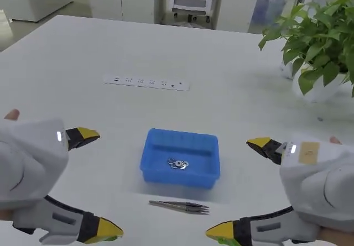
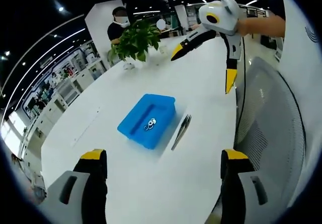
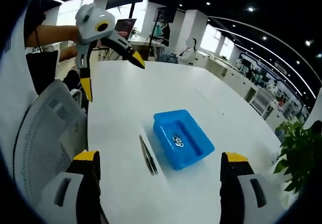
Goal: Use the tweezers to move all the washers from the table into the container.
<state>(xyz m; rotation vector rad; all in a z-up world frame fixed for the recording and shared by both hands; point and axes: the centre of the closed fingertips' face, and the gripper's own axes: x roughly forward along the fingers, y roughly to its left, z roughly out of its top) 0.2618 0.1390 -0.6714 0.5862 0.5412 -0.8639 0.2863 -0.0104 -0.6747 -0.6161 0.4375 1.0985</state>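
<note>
Nearest the person, the left gripper (image 1: 94,183), a white body with black jaws tipped in yellow, sits at about 8 o'clock from the container, its two jaws spread wide apart and holding nothing. The right gripper (image 1: 235,187), of the same make, sits at about 4 o'clock, its jaws likewise wide apart and empty. Between the two, the thin, grey metal tweezers (image 1: 180,205) lie flat on the white table (image 1: 110,52), at 6 o'clock from the container and just beside its near wall, running left to right and touched by neither gripper. Just beyond them stands the shallow, rectangular blue plastic container (image 1: 180,177), open at the top. The small, flat, silvery metal washers (image 1: 178,163) lie in a loose cluster on its floor, near the middle. Farther on, at roughly 11 o'clock from the container and well apart from it, a long white power strip (image 1: 146,82) lies flat on the table. At 2 o'clock, near the table's far right edge, stands a leafy green plant in a white pot (image 1: 321,41). Past the far edge, at 12 o'clock, is a grey office chair (image 1: 191,0).
</note>
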